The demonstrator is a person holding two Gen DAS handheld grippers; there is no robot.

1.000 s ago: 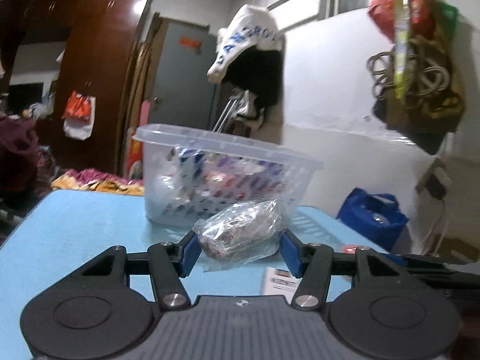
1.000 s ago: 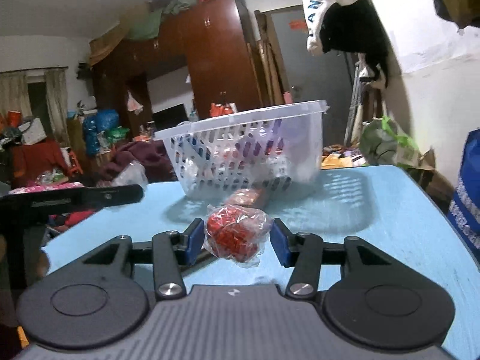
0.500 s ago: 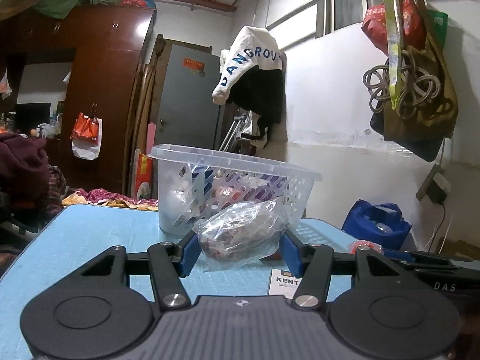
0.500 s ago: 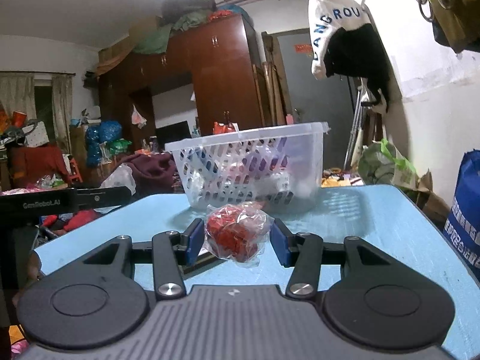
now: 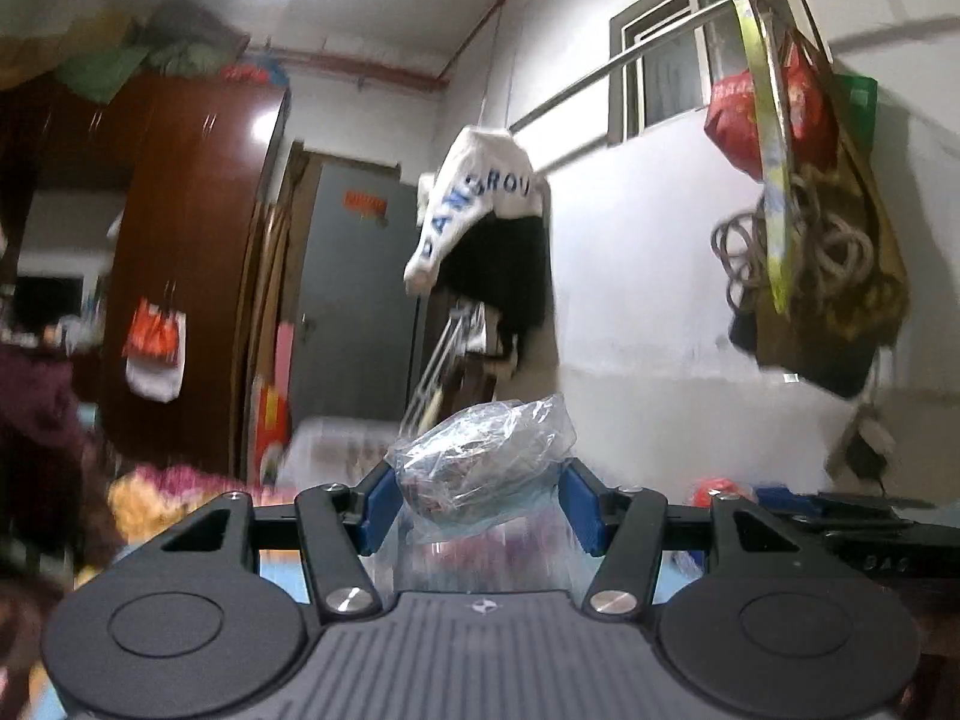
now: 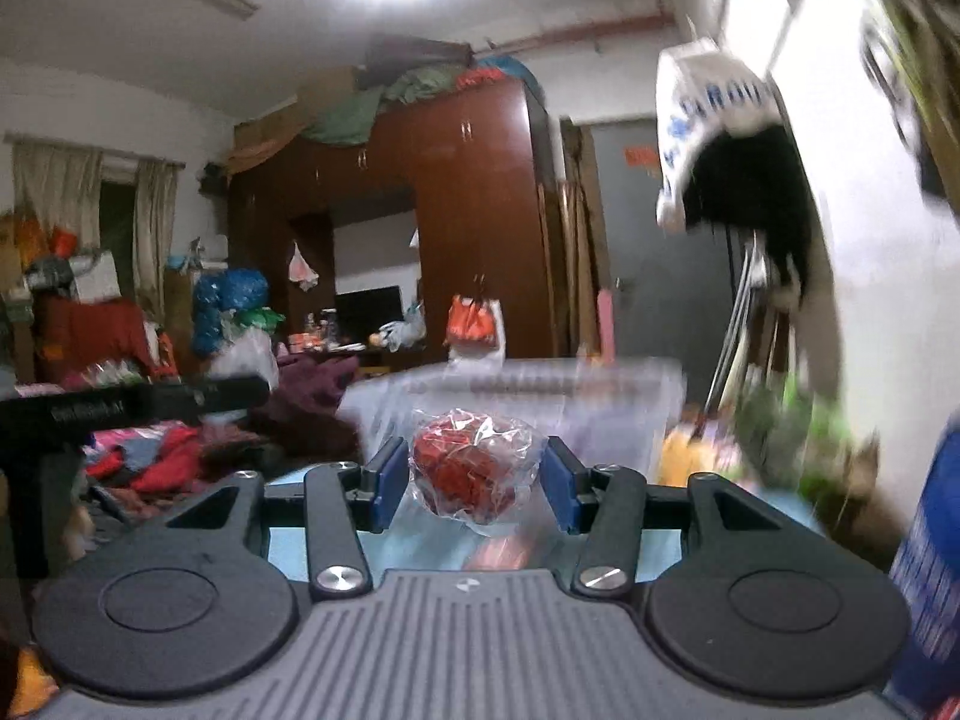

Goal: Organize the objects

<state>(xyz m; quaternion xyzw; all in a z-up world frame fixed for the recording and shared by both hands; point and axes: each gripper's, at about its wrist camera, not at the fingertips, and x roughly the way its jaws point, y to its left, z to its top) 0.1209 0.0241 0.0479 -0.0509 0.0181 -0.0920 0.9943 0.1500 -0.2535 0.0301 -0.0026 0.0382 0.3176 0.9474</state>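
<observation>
My left gripper [image 5: 480,504] is shut on a clear plastic bag of dark brownish items [image 5: 480,462], held up in the air. My right gripper [image 6: 473,483] is shut on a clear plastic bag of red items [image 6: 471,471]. The white plastic basket [image 6: 600,414] appears blurred just beyond and below the right gripper; in the left wrist view its rim [image 5: 336,438] shows low behind the bag. The light blue table [image 6: 420,546] shows only in slivers between the fingers.
The other gripper's black body shows at the right in the left wrist view [image 5: 870,540] and at the left in the right wrist view [image 6: 120,408]. A white wall with hanging bags [image 5: 810,240] is at the right. A blue bag [image 6: 930,570] is at the right edge.
Both grippers have risen and tilted upward with their bags. The basket and table have dropped low in both views and are motion-blurred.
</observation>
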